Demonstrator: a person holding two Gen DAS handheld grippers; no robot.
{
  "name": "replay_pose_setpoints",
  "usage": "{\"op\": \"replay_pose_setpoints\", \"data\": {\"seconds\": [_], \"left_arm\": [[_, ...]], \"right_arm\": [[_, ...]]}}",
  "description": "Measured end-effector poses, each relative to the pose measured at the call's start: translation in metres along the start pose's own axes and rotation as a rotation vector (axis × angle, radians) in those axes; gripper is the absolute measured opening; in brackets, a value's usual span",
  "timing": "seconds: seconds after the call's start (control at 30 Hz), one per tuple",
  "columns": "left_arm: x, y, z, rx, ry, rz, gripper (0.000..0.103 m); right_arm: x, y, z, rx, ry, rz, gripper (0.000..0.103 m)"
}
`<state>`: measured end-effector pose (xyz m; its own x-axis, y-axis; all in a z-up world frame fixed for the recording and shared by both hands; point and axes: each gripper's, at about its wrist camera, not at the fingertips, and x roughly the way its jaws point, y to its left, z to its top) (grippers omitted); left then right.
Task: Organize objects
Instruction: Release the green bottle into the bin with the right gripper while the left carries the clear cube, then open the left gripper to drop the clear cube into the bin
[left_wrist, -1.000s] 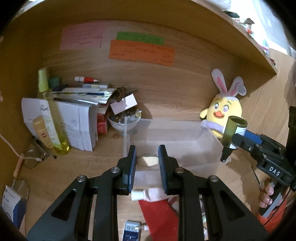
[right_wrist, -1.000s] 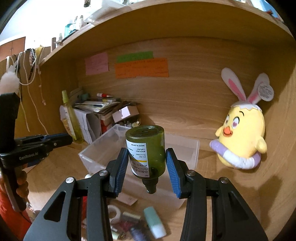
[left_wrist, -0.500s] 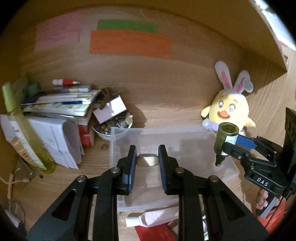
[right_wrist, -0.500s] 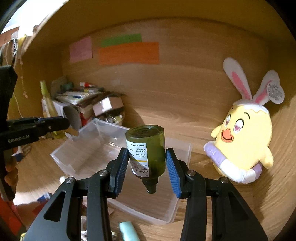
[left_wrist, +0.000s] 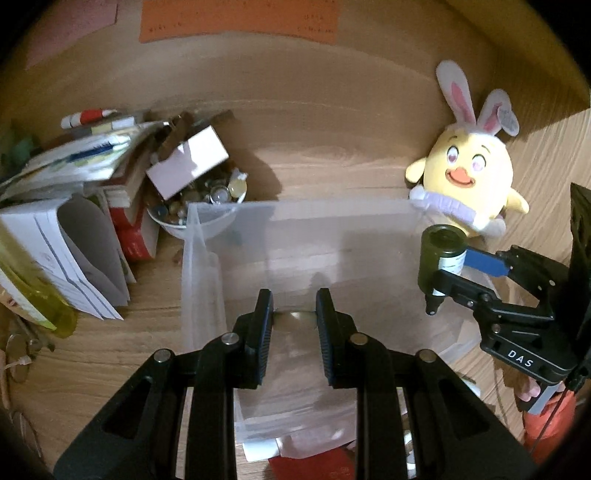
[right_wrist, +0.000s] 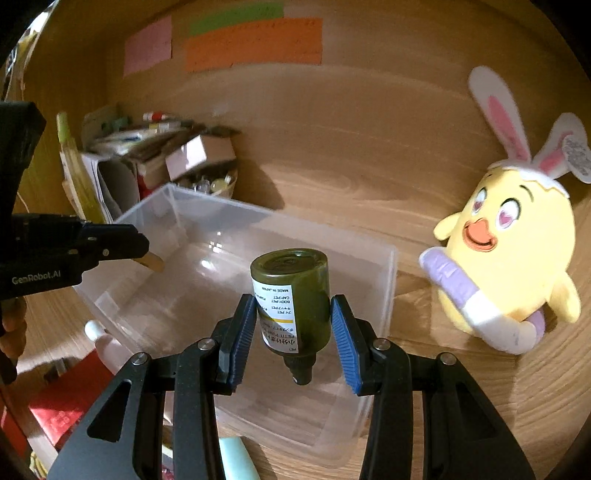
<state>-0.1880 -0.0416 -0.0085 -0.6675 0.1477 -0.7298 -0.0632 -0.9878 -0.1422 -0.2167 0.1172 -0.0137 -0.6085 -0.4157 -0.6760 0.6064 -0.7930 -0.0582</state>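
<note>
A clear plastic bin (left_wrist: 306, 204) (right_wrist: 391, 273) lies on the wooden desk under both grippers. My left gripper (left_wrist: 294, 308) (right_wrist: 146, 254) hangs over the bin's near left part, shut on a small beige piece (left_wrist: 295, 318) whose tan end (right_wrist: 152, 260) sticks out past the fingers. Over the bin's right side, my right gripper (right_wrist: 293, 301) (left_wrist: 439, 267) is shut on a dark green bottle (right_wrist: 295, 280) (left_wrist: 439, 245). The bottle has a white label and is held upside down, its nozzle pointing down. The bin's floor looks bare.
A yellow plush chick with bunny ears (left_wrist: 469, 181) (right_wrist: 506, 254) leans at the right. Stacked papers and books (left_wrist: 74, 177), a bowl of small items (left_wrist: 201, 206) and a yellow spray bottle (left_wrist: 33, 295) crowd the left. A red packet (right_wrist: 59, 410) and tubes lie in front of the bin.
Both grippers have moved forward and down over the clear bin, which now fills more of each view. Each still holds its object, and the loose items at the front have slid mostly out of view.
</note>
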Motion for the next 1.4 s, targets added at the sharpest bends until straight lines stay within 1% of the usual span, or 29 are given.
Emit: {"op": "replay_pose_setpoints", "data": {"seconds": [0.27,0.57,0.7,0.77,0.87,0.93,1.0,1.1,1.17,1.23,1.3,1.4], "left_arm": [[0.008,0.0,-0.004,0.008,0.033,-0.01,0.023],[0.005,-0.004,-0.004,0.023,0.026,0.0,0.024],[0.0,-0.004,-0.004,0.021,0.016,0.006,0.035],[-0.003,-0.004,-0.005,0.023,0.01,0.011,0.039],[-0.013,-0.006,-0.006,0.027,-0.008,0.013,0.045],[-0.02,-0.007,-0.006,0.03,-0.021,0.017,0.052],[-0.029,-0.008,-0.007,0.033,-0.04,0.023,0.058],[-0.044,-0.012,-0.009,0.042,-0.071,0.041,0.065],[-0.052,-0.013,-0.011,0.049,-0.086,0.052,0.07],[-0.06,-0.015,-0.014,0.053,-0.1,0.063,0.078],[-0.068,-0.016,-0.019,0.054,-0.112,0.068,0.082],[-0.079,-0.016,-0.026,0.053,-0.128,0.075,0.086]], "right_arm": [[0.01,0.005,-0.003,-0.018,0.031,0.007,0.038],[0.017,0.011,-0.003,-0.025,0.058,0.024,0.038],[0.016,0.012,-0.002,-0.026,0.061,0.027,0.039],[0.015,0.012,-0.002,-0.022,0.063,0.032,0.041],[0.009,0.012,-0.001,-0.018,0.051,0.036,0.052],[0.003,0.014,0.0,-0.024,0.033,0.03,0.056],[-0.004,0.015,0.001,-0.028,0.016,0.023,0.065],[-0.017,0.017,0.002,-0.027,-0.019,0.007,0.075],[-0.025,0.018,0.003,-0.022,-0.034,0.006,0.076],[-0.032,0.018,0.002,-0.014,-0.043,0.007,0.077],[-0.04,0.019,0.0,-0.006,-0.053,0.005,0.081],[-0.054,0.021,-0.006,-0.002,-0.071,0.0,0.081]]}}
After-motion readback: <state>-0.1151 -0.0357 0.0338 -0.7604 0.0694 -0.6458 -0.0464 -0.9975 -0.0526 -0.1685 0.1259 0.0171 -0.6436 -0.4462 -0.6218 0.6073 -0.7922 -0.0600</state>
